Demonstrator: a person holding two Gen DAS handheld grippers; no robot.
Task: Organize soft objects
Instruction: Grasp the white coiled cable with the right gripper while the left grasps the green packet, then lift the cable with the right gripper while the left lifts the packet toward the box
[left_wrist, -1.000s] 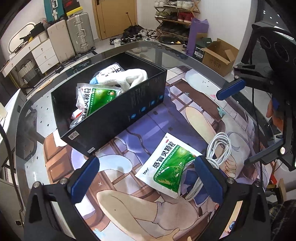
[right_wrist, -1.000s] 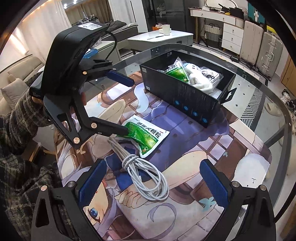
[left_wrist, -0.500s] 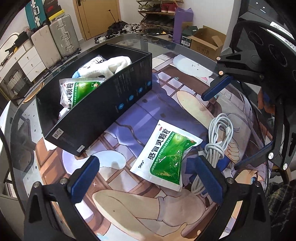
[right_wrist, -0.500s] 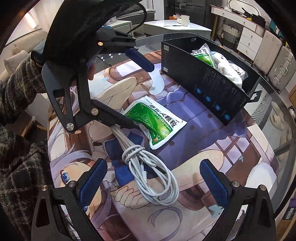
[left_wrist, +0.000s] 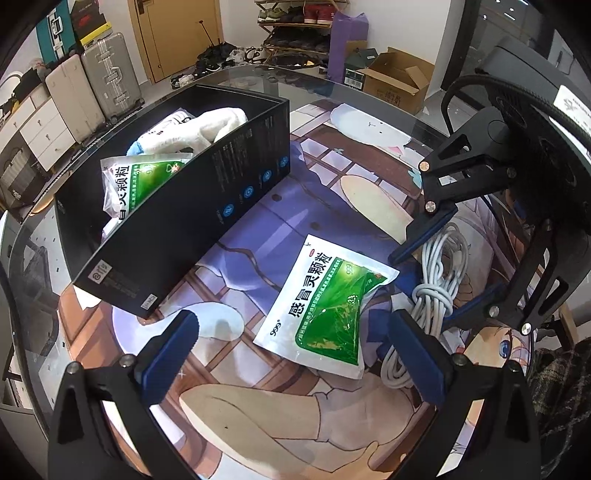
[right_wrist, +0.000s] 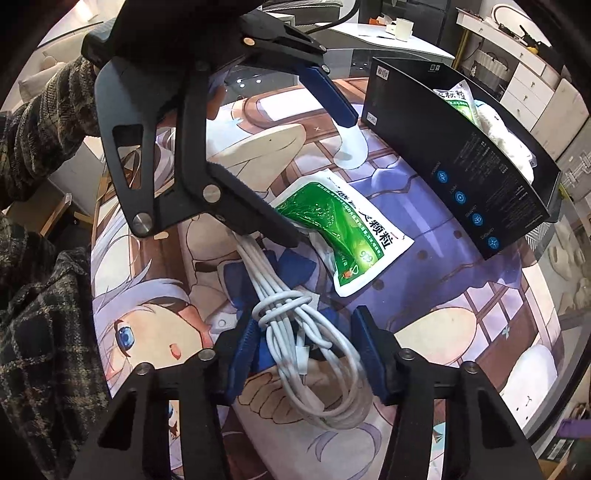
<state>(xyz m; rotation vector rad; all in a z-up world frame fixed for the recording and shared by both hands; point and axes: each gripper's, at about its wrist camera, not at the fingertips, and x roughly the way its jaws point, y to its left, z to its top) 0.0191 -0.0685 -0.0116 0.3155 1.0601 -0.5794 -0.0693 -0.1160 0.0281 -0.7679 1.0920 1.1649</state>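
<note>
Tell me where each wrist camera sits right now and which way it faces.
Left wrist: rides the left tool, angled down over the green sachet; the right tool shows at right.
Right wrist: rides the right tool, angled down at the white cable between its closing pads; the left tool and a plaid sleeve show at left.
Shared: sachet, cable, black box, printed mat.
</note>
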